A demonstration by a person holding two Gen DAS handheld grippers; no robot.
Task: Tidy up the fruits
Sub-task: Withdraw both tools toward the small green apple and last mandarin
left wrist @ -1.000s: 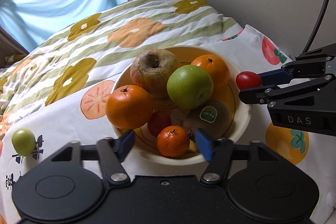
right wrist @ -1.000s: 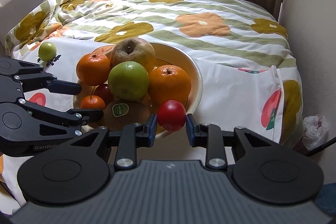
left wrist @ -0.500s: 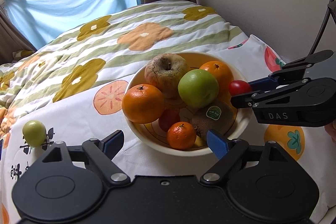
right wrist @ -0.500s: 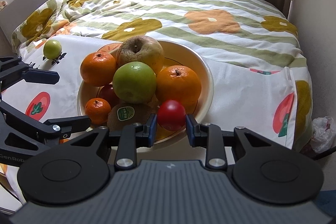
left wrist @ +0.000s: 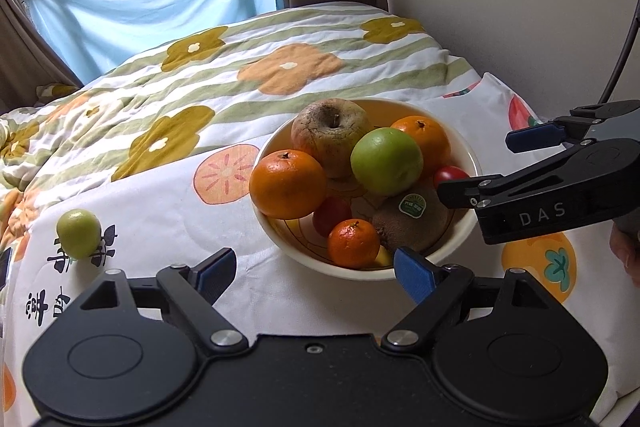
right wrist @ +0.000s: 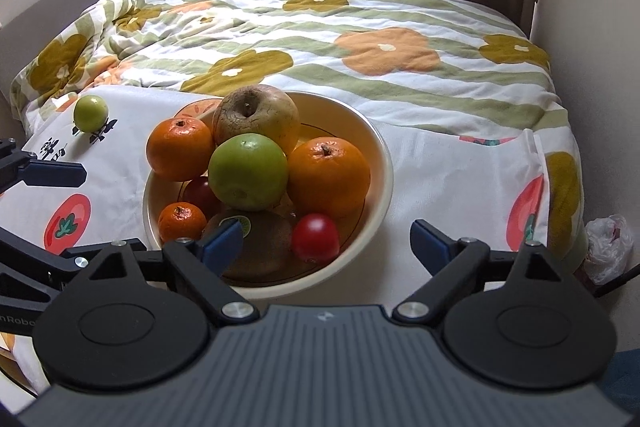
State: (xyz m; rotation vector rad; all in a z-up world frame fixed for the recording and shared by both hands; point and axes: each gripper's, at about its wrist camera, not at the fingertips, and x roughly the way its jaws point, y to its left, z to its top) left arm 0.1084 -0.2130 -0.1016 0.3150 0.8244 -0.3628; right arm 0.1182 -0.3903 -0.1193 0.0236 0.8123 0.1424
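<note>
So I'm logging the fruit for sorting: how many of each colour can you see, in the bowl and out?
Orange citrus: 3
Green round fruit: 2
Red round fruit: 2
Wrinkled brownish apple: 1
Brown kiwi with sticker: 1
Total: 9

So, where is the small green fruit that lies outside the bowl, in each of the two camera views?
Left wrist view: the small green fruit lies at the far left, on the white cloth, left of the bowl.
Right wrist view: it sits at upper left, beyond the bowl.
Shared landmark: the black printed marks on the cloth beside it.
</note>
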